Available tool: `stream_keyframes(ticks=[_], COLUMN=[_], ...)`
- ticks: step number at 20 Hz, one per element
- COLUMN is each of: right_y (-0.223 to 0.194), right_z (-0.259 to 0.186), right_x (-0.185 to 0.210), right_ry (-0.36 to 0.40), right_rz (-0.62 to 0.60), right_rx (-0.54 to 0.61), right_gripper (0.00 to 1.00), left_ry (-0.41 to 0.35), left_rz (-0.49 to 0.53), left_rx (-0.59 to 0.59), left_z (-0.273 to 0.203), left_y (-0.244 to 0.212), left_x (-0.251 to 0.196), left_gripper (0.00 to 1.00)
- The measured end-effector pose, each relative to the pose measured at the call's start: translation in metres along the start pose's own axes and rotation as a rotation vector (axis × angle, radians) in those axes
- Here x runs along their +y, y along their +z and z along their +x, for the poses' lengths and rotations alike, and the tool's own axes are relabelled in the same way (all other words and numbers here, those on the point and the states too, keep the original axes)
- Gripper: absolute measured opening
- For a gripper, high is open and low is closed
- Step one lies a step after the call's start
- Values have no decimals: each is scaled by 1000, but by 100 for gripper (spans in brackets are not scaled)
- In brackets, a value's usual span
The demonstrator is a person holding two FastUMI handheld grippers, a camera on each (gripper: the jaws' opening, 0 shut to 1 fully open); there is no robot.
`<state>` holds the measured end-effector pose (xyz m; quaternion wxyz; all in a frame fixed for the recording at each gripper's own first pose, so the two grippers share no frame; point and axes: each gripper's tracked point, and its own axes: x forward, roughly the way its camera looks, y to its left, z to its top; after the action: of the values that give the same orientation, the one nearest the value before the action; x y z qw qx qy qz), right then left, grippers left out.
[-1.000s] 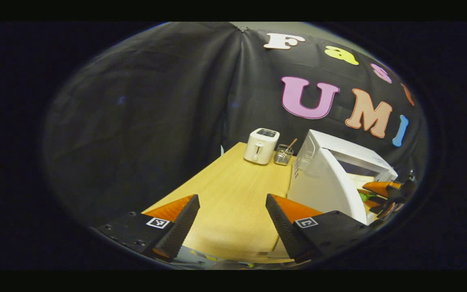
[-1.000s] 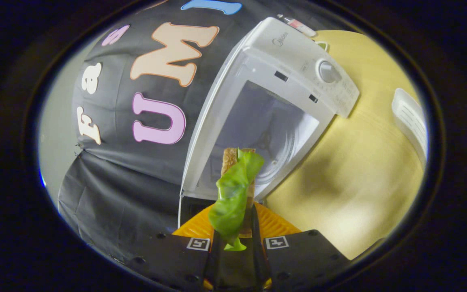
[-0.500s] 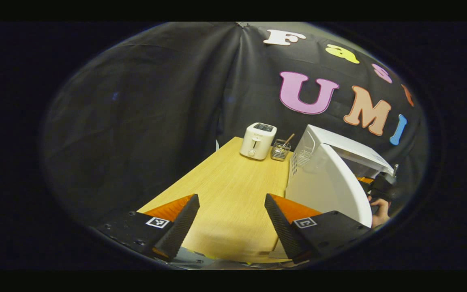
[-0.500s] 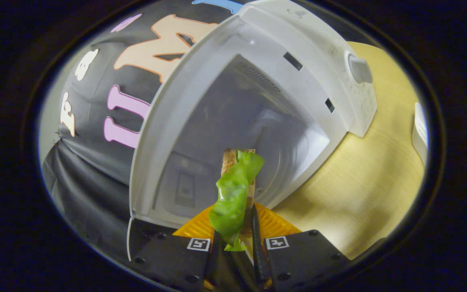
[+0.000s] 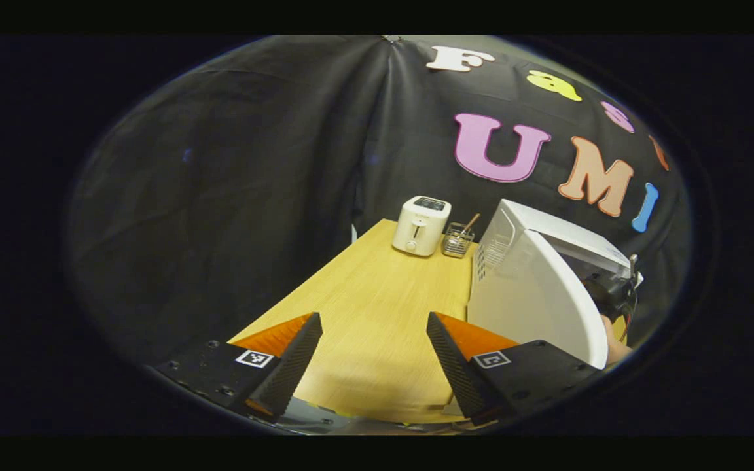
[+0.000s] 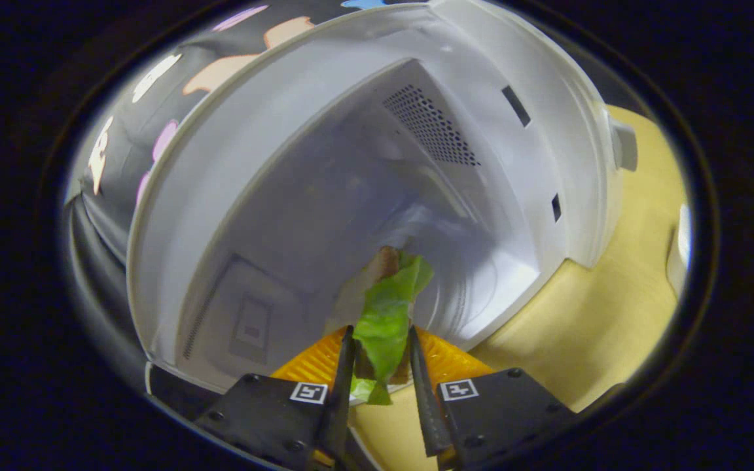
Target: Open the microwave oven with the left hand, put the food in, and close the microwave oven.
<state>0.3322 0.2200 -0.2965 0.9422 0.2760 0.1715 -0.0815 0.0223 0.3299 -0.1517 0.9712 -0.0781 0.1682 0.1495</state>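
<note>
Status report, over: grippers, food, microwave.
Left gripper open, empty. Right gripper shut on sandwich, at the open microwave mouth. Nothing blocking.

Left hand-held gripper (image 5: 372, 356), black ribbed orange-backed fingers (image 5: 288, 366), square tags, right hand-held gripper (image 6: 380, 376) alike

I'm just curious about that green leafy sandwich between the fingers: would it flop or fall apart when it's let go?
Probably a bit of both. The sandwich has a green leaf that droops and folds past the fingers, so it looks floppy. The bread part stands straight, so it seems stiffer. The layers look loose, so they may slide apart when set down in the microwave oven.
</note>
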Motion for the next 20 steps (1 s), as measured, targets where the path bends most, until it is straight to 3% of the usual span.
stream_keyframes(ticks=[1, 2, 3, 4, 6, 9, 12, 13, 14, 15, 17, 20], right_y=[2, 7, 11, 13, 18, 23, 31, 34, 37, 39, 45, 49], right_z=[0, 1, 0, 1, 1, -12, -37, -48, -58, -70, -95, -133], right_x=[-5, -5, -8, -11, -16, -18, -14, -12, -12, -14, -16, -27], right_ry=[-18, -25, -46, -61, -88, -98, -90, -83, -82, -84, -86, -98], right_rz=[-29, -40, -58, -82, -135, -208, -257, -269, -284, -297, -320, -336], right_rx=[-16, -35, -51, -62, -73, -92, -119, -127, -137, -149, -170, -181], right_gripper=[40, 48, 40, 41, 55, 92, 91, 100, 100, 100, 100, 100], left_ry=[-6, -12, -18, -23, -34, -43, -59, -67, -82, -100, -122, -140], left_rz=[13, 24, 32, 37, 38, 33, 36, 43, 53, 64, 100, 156], left_rx=[-5, -8, -7, -6, -2, 1, 8, 11, 15, 19, 30, 53], left_z=[-1, -1, 0, 0, 0, 0, 0, 0, -1, -1, -1, -1], left_y=[2, 2, 2, 1, 1, 0, -2, -3, -5, -6, -9, -16], left_x=[-2, -4, -6, -8, -11, -13, -18, -21, -25, -31, -39, -46], left_gripper=[94, 95, 94, 89, 94, 94, 89, 86, 70, 70, 54, 18])
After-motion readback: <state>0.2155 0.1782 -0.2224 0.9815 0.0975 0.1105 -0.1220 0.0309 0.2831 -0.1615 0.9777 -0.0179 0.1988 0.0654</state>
